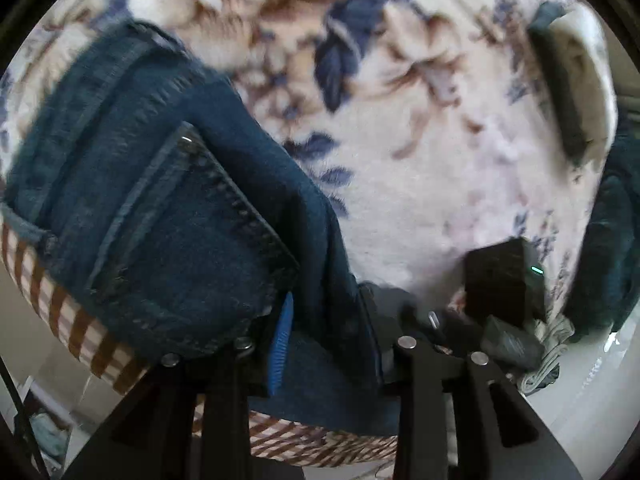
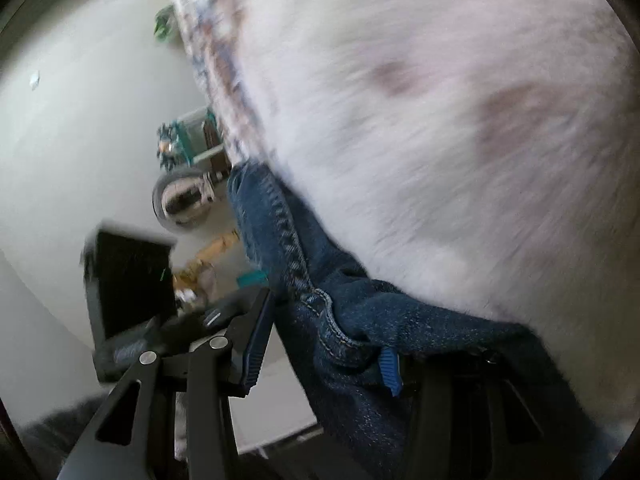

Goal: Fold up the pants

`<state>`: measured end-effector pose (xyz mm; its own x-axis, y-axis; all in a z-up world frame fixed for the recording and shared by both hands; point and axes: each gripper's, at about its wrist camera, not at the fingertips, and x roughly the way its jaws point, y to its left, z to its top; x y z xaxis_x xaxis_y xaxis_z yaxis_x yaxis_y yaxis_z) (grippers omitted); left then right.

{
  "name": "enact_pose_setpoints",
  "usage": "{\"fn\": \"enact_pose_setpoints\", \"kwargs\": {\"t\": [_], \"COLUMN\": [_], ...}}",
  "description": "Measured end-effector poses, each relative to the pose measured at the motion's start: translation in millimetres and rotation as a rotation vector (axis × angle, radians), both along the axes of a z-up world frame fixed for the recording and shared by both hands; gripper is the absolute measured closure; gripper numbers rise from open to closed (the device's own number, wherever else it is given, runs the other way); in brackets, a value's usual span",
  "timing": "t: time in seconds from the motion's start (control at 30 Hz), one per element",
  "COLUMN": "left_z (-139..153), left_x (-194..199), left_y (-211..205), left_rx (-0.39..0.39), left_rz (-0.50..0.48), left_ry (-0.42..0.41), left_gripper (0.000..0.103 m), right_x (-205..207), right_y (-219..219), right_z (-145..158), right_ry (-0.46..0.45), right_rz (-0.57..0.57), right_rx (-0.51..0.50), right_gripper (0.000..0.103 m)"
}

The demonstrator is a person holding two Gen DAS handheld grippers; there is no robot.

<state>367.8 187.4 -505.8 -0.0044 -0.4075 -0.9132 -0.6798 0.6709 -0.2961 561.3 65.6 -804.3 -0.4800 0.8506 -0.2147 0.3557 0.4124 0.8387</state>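
Note:
Dark blue jeans (image 1: 160,216) lie on a floral fleece blanket (image 1: 420,128), a back pocket facing up. In the left wrist view denim fills the gap between the fingers of my left gripper (image 1: 328,344), which stand apart around a thick fold. In the right wrist view my right gripper (image 2: 324,344) has its fingers apart, with a seamed edge of the jeans (image 2: 304,280) bunched between them and draped over the right finger. The other gripper (image 1: 504,280) shows as a dark block at the lower right of the left wrist view.
The blanket covers a bed with a brown checked sheet edge (image 1: 80,320). A dark green cloth (image 1: 608,248) lies at the right. On the pale floor beside the bed are a shiny round object (image 2: 184,200), a teal box (image 2: 188,140) and a black box (image 2: 128,280).

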Motion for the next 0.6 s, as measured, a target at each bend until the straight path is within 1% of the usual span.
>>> {"fn": "enact_pose_setpoints", "kwargs": {"t": [0.03, 0.07, 0.1, 0.13, 0.17, 0.2, 0.23, 0.27, 0.33, 0.4, 0.43, 0.47, 0.5, 0.57, 0.6], "left_z": [5.0, 7.0, 5.1, 2.0, -3.7, -8.8, -14.3, -19.7, -23.3, -25.7, -26.3, -26.5, -28.0, -32.2, -33.9], "left_x": [-1.3, -1.9, -2.1, -2.4, -5.6, -8.4, -11.9, -15.0, -16.7, -16.8, -17.5, -16.8, -16.1, -13.5, -12.1], "left_y": [1.2, 0.8, -0.7, -3.0, -0.7, 0.4, 2.5, 3.4, 3.1, 4.0, 3.9, -1.4, -1.8, -3.3, -4.8], "left_rx": [0.020, 0.067, 0.105, 0.152, 0.183, 0.179, 0.177, 0.170, 0.166, 0.163, 0.161, 0.159, 0.157, 0.152, 0.151], "left_rz": [-0.016, -0.058, -0.097, -0.130, -0.143, -0.137, -0.137, -0.131, -0.126, -0.135, -0.135, -0.133, -0.137, -0.141, -0.147], "left_ry": [-0.019, -0.028, -0.026, -0.008, 0.013, 0.021, 0.034, 0.040, 0.036, 0.034, 0.032, 0.031, 0.034, 0.035, 0.035], "left_gripper": [0.069, 0.067, 0.067, 0.067, 0.067, 0.067, 0.067, 0.067, 0.067, 0.067, 0.067, 0.067, 0.067, 0.067, 0.067], "right_x": [1.5, 0.5, 0.3, 1.6, 3.6, 9.6, 18.1, 23.8, 24.7, 21.8, 22.2, 20.8, 20.5, 19.3, 19.4], "right_y": [0.6, 2.0, 2.3, -0.4, -6.5, -16.1, -32.5, -41.2, -40.5, -29.5, -20.4, -15.0, -7.7, 7.8, 6.5], "right_z": [-5.0, -6.5, -5.7, -2.8, -0.9, 1.8, 5.8, 8.2, 10.3, 9.3, 7.8, 5.6, 3.1, -0.3, 0.2], "right_ry": [0.017, 0.016, 0.008, -0.007, 0.002, 0.013, 0.018, 0.012, 0.017, 0.031, 0.023, 0.029, 0.032, 0.005, 0.003], "right_rz": [-0.015, -0.014, -0.010, -0.001, -0.021, -0.077, -0.149, -0.173, -0.150, -0.096, -0.060, -0.038, -0.018, 0.043, 0.046], "right_rx": [-0.004, -0.011, -0.023, -0.057, -0.063, -0.054, -0.053, -0.059, -0.037, -0.026, -0.041, -0.040, -0.040, -0.096, -0.119], "right_gripper": [0.052, 0.053, 0.062, 0.072, 0.081, 0.085, 0.085, 0.085, 0.085, 0.082, 0.079, 0.065, 0.061, 0.062, 0.071]}}
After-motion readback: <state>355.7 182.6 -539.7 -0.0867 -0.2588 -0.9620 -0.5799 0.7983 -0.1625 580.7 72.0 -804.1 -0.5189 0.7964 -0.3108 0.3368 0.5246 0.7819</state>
